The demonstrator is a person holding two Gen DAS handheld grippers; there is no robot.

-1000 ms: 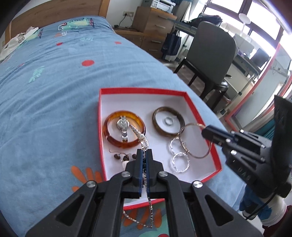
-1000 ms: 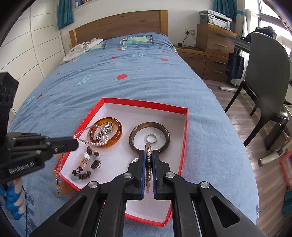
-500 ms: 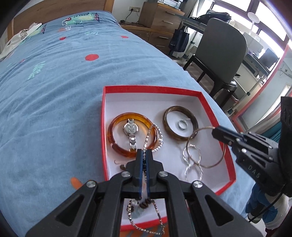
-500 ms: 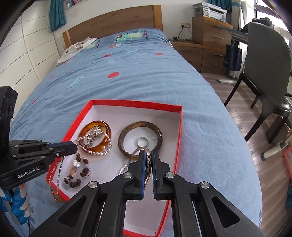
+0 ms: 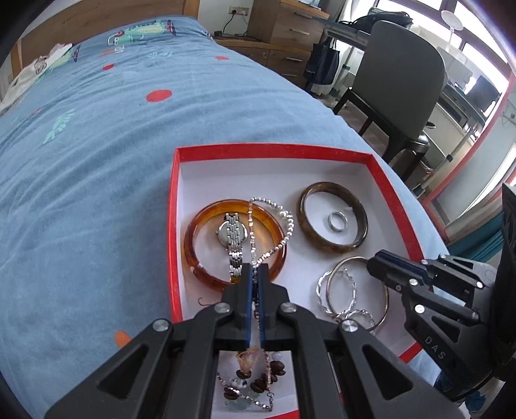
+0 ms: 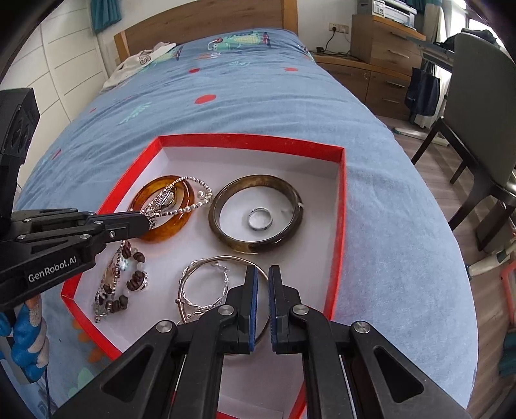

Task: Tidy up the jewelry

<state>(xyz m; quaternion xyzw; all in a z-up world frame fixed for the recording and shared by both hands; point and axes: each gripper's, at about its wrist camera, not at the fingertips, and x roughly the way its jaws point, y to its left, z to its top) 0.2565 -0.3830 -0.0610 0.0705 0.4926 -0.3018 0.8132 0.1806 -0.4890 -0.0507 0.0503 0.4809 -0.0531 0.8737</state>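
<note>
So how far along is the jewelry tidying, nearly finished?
Mostly done, it seems. The amber bangle, dark bangle, small ring and silver hoops already lie in the red box. The right claw is open, holding nothing. The left claw is shut on a silver chain, draped over the amber bangle; that still needs laying down.

Right gripper (image 6: 262, 274), slightly parted, hovers over thin bangle (image 6: 206, 262) in red box (image 6: 338, 225).

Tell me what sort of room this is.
Most likely a bedroom that doubles as a study: a bed with a blue patterned cover and wooden headboard, plus a dark chair by a desk at the window.
</note>
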